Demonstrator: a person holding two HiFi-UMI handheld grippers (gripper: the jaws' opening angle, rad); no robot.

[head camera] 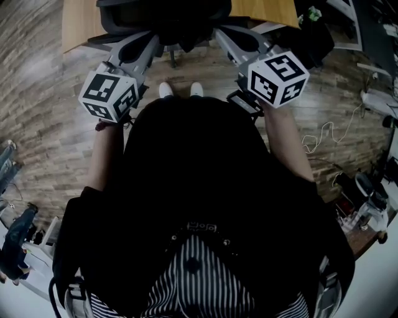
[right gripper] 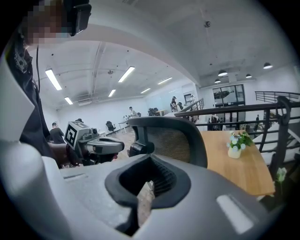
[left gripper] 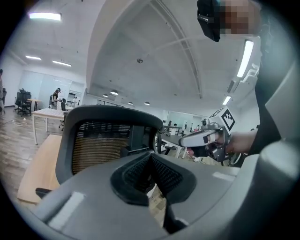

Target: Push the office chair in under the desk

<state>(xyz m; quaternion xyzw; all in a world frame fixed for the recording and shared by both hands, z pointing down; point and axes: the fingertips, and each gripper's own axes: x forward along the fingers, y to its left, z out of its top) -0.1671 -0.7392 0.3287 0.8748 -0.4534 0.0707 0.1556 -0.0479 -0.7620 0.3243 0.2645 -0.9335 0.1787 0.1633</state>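
office chair (head camera: 165,12): back nearest, probably facing desk (head camera: 78,22) | left gripper (left gripper: 150,158), right gripper (right gripper: 149,160): fingers closed, empty

Straight ahead of you the office chair (head camera: 163,17) stands upright with its back turned toward you. It has a dark grey curved frame around a see-through mesh panel, with a dark bar running up the middle of the back. In the head view its backrest sits at the far end of the scene, covering the middle of the near edge of the counter (head camera: 78,25). A thin dark post of its base shows just nearer, over the plank floor. You cannot see whether the seat is under the counter. The counter is a light wooden top that reaches out to the left and right of the chair.
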